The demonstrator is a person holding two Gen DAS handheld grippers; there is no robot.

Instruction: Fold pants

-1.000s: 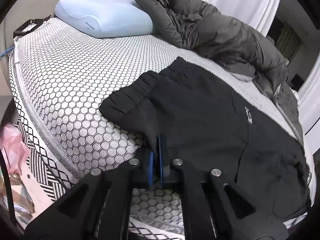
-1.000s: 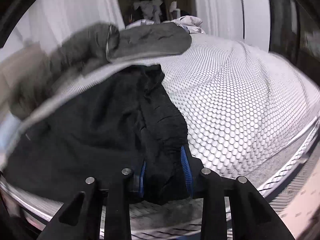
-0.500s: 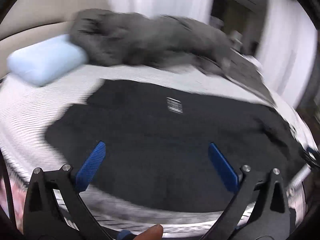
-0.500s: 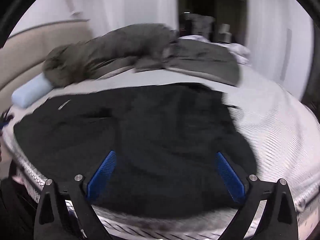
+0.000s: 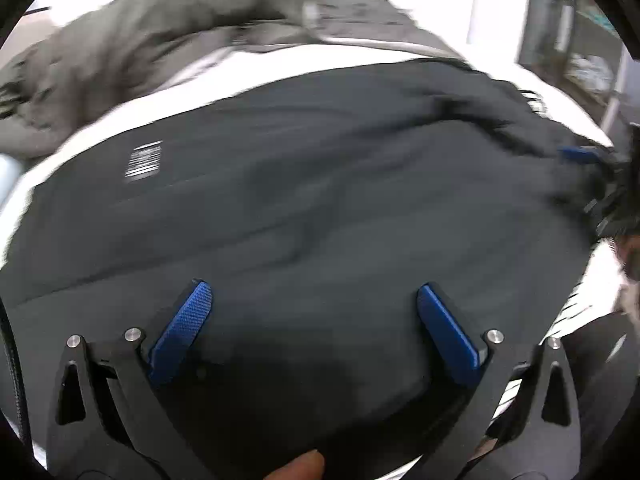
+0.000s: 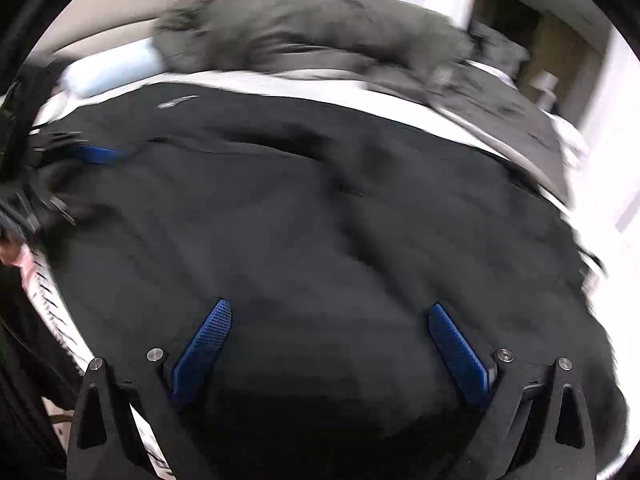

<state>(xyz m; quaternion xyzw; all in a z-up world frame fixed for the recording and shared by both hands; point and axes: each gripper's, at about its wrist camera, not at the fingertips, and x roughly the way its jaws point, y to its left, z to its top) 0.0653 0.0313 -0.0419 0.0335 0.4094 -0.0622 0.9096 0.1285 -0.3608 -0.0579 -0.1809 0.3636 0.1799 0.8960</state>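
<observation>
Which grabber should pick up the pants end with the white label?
Probably the left. The left gripper hangs open over the pants nearer the white label; from the right gripper, the label lies far off, near the left one.

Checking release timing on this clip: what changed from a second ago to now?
Both claws let go. The left claw was shut on the edge of the black pants; the right claw gripped a bunched end. Now both stand wide open with nothing between the pads, and both views have swung to face the pants squarely. The pants lie spread on the bed; the grey jacket and pillow stayed.
</observation>
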